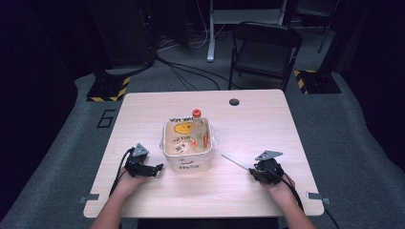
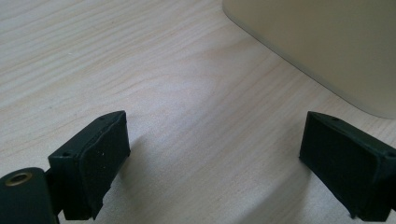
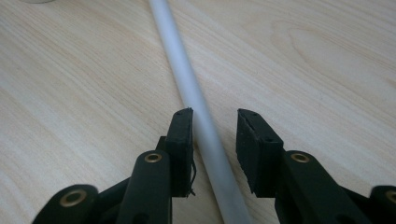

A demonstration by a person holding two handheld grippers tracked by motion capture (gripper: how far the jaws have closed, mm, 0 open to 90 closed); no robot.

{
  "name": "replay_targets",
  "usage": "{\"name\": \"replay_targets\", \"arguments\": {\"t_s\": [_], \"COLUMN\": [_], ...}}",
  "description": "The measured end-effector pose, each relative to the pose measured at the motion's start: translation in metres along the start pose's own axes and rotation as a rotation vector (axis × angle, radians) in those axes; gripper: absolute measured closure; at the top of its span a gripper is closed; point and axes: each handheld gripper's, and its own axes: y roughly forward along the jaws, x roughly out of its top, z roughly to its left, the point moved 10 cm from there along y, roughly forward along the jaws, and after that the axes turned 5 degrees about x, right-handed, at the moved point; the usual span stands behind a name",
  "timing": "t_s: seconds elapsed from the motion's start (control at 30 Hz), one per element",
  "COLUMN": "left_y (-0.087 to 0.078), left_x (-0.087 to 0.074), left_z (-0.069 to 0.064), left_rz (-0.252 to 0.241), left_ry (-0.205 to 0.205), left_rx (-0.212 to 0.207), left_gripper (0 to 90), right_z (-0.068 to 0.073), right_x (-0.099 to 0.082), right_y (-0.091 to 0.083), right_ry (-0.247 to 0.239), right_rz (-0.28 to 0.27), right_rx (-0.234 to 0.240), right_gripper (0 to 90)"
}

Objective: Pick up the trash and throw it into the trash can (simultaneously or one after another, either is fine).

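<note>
Right of centre in the high view, the right gripper sits low over the table, straddling the near end of a white straw that runs up and to the left toward the tub. Its own view shows the jaws narrowed around the straw: the left pad seems to brush it, while a gap remains on the right, so it isn't clamped yet. The low, lengthwise approach suits a thin tube lying flat. At lower left, the left gripper rests wide open and empty just beside the tub, probably ready to steady it. A bottle leans inside.
</note>
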Motion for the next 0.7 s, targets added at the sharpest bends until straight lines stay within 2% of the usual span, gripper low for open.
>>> {"name": "replay_targets", "arguments": {"t_s": [0.1, 0.2, 0.27, 0.37, 0.43, 0.47, 0.53, 0.57, 0.7], "left_y": [0.000, 0.000, 0.000, 0.000, 0.000, 0.000, 0.000, 0.000, 0.000], "left_x": [0.000, 0.000, 0.000, 0.000, 0.000, 0.000, 0.000, 0.000, 0.000], "left_z": [0.000, 0.000, 0.000, 0.000, 0.000, 0.000, 0.000, 0.000, 0.000], "left_rz": [0.005, 0.000, 0.000, 0.000, 0.004, 0.005, 0.004, 0.004, 0.004], "left_ry": [0.002, 0.000, 0.000, 0.000, 0.001, 0.001, 0.001, 0.001, 0.000], "left_rx": [-0.001, 0.000, 0.000, 0.000, -0.002, -0.002, -0.002, -0.002, -0.002], "left_gripper": [8.0, 8.1, 8.1, 8.1, 8.0, 8.0, 8.1, 8.1, 8.1], "right_z": [-0.003, -0.009, -0.011, -0.013, -0.010, -0.011, -0.010, -0.008, -0.008], "right_x": [-0.002, -0.007, -0.010, -0.011, -0.013, -0.014, -0.014, -0.013, -0.011], "right_y": [-0.002, -0.007, -0.010, -0.012, -0.013, -0.013, -0.013, -0.012, -0.010], "right_ry": [0.006, 0.037, 0.041, 0.019, -0.005, -0.026, -0.034, -0.039, -0.039], "right_rz": [0.002, 0.002, 0.004, 0.002, 0.015, 0.012, 0.015, 0.012, 0.010], "right_rx": [0.003, 0.023, 0.039, 0.043, 0.062, 0.055, 0.057, 0.070, 0.073], "right_gripper": [65.1, 63.4, 63.4, 64.6, 68.0, 70.2, 72.5, 77.9, 78.8]}}
